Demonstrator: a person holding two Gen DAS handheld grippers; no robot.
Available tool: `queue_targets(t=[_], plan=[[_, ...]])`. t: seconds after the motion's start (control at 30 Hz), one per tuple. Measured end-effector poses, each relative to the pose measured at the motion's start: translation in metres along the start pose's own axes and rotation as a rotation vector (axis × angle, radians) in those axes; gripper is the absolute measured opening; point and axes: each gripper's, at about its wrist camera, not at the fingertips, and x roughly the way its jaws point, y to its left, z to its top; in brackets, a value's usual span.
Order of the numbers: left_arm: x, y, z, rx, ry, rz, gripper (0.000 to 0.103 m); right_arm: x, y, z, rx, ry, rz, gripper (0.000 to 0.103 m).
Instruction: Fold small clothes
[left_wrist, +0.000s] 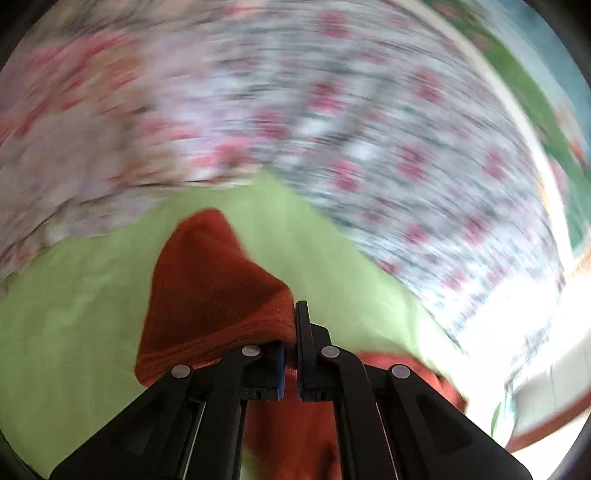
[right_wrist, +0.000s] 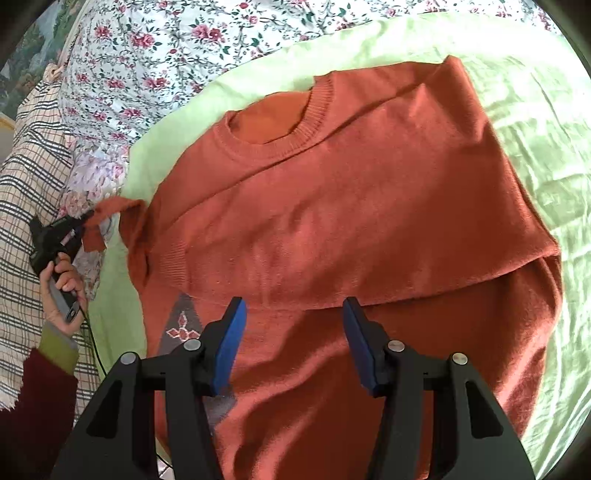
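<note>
While the right hand-held gripper (right_wrist: 291, 343) hovers released, the left hand-held gripper (left_wrist: 290, 354) clenches the sweater (right_wrist: 332, 221) sleeve.

The sweater (right_wrist: 351, 206) is rust orange, with a grey diamond patch (right_wrist: 181, 325) near its left edge. It lies on a pale green sheet (right_wrist: 535, 155); far off, a white bedspread (right_wrist: 177, 48) bears pink roses.

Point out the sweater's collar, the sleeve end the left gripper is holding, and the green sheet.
collar (right_wrist: 280, 122): right wrist view, on the ribbed neckline.
sleeve end (left_wrist: 214, 295): left wrist view, on the pinched knit.
left gripper (left_wrist: 291, 354): left wrist view, between fingertips.
green sheet (right_wrist: 535, 155): right wrist view, bare wrinkled part.
</note>
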Motion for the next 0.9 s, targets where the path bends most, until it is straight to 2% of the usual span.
queue_targets(t=[0.13, 0.27, 0.47, 0.57, 0.67, 0.8, 0.9], plan=[[0.004, -0.085, -0.032, 0.194, 0.073, -0.109, 0.002, -0.004, -0.001, -0.004, 0.0, 0.001, 0.018, 0.055], [0.025, -0.164, -0.087, 0.366, 0.189, -0.194, 0.002, -0.017, -0.014, -0.007, 0.031, -0.026, 0.02, 0.055], [0.07, -0.244, -0.183, 0.548, 0.342, -0.242, 0.002, -0.043, -0.051, -0.01, 0.12, -0.092, 0.004, 0.055], [0.098, -0.267, -0.227, 0.621, 0.399, -0.209, 0.002, -0.054, -0.073, -0.015, 0.19, -0.125, 0.003, 0.055], [0.13, -0.275, -0.251, 0.658, 0.445, -0.153, 0.002, -0.061, -0.091, -0.02, 0.237, -0.147, -0.01, 0.055], [0.157, -0.268, -0.279, 0.687, 0.51, -0.08, 0.003, -0.067, -0.105, -0.023, 0.263, -0.168, -0.021, 0.055], [0.164, -0.261, -0.291, 0.694, 0.56, -0.059, 0.018, -0.07, -0.11, -0.022, 0.269, -0.183, -0.023, 0.055]])
